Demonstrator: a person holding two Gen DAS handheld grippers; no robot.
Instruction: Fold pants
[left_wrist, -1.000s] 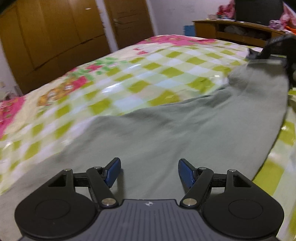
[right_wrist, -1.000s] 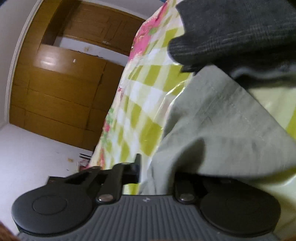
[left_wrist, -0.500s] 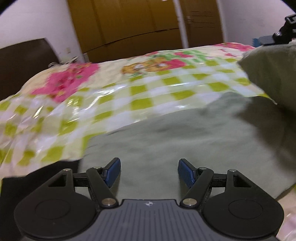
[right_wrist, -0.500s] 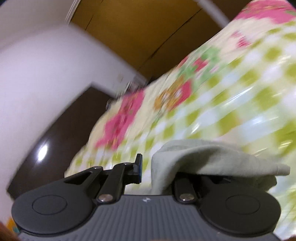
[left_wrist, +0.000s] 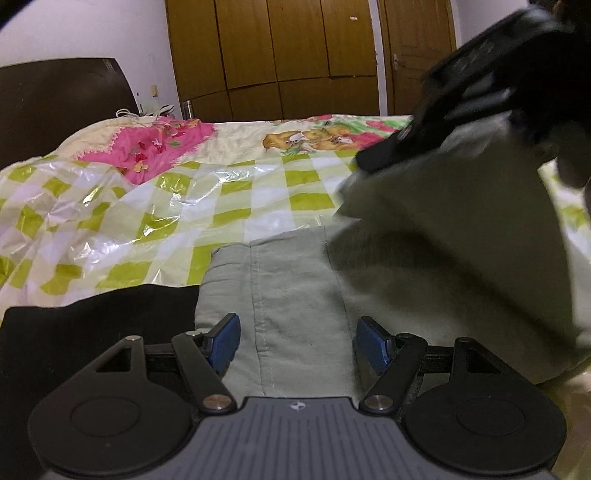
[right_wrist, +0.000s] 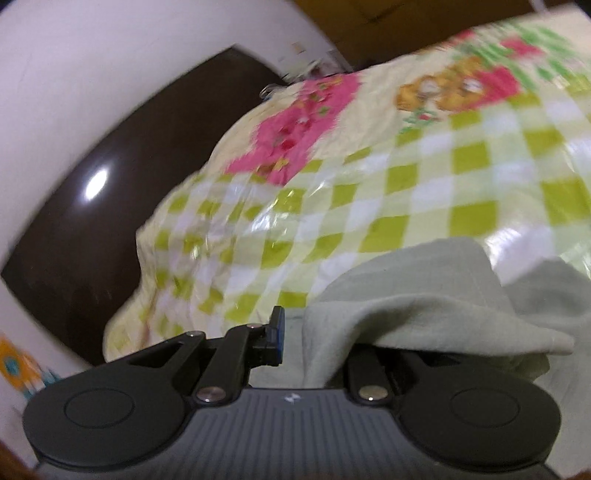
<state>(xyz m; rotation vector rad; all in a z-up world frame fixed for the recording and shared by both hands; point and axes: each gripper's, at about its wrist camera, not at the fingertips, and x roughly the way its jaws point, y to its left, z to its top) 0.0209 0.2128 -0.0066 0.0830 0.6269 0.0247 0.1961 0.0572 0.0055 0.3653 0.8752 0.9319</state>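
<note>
Clearly a fold is under way: the pale green pants (left_wrist: 295, 295) lie across the checked bed cover (left_wrist: 236, 192), and one end of them hangs lifted in the air at the right of the left-hand view. That raised end is pinched in the right gripper (right_wrist: 314, 343), whose jaws stand nearly closed with the cloth draped over and between them; lifting it that way lets the fabric travel over the part lying flat rather than drag it along. The left gripper (left_wrist: 297, 343) hovers low over the flat end, jaws spread wide and holding nothing, the stitched seam running between its blue pads (left_wrist: 221, 341). My guess is it waits there to pin or steady that layer. A folded black garment (left_wrist: 92, 325) lies just beside the pants.
</note>
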